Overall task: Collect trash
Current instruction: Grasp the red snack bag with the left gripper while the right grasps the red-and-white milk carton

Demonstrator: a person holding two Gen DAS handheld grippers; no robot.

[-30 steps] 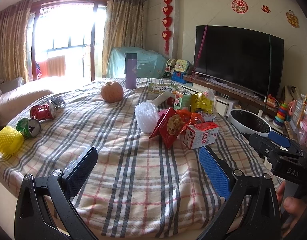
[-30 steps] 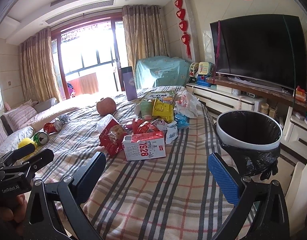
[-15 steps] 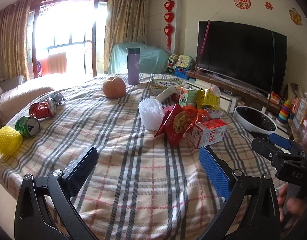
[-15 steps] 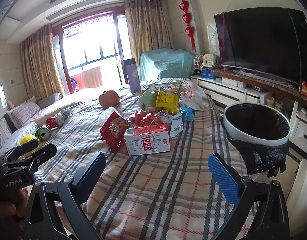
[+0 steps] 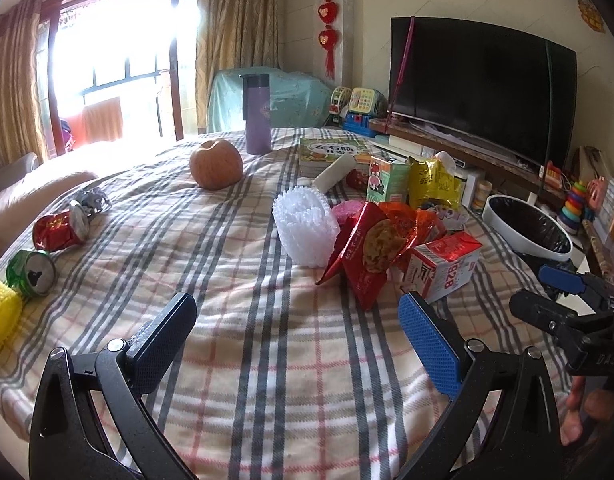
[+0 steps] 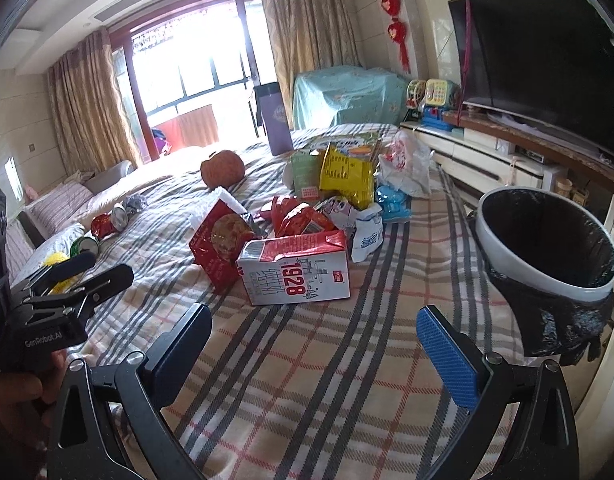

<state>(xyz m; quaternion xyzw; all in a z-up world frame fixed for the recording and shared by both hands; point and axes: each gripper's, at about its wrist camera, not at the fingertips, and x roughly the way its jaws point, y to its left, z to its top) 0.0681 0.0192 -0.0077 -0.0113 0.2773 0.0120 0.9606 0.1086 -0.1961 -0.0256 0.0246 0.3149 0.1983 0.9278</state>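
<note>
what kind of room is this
Most likely a home living room: a large television on a low stand, curtained balcony doors, and a sofa beside a table under a plaid cloth strewn with snack wrappers.

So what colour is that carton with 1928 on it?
The milk carton is white with a red top and red numerals, clearest in the right wrist view.
</note>
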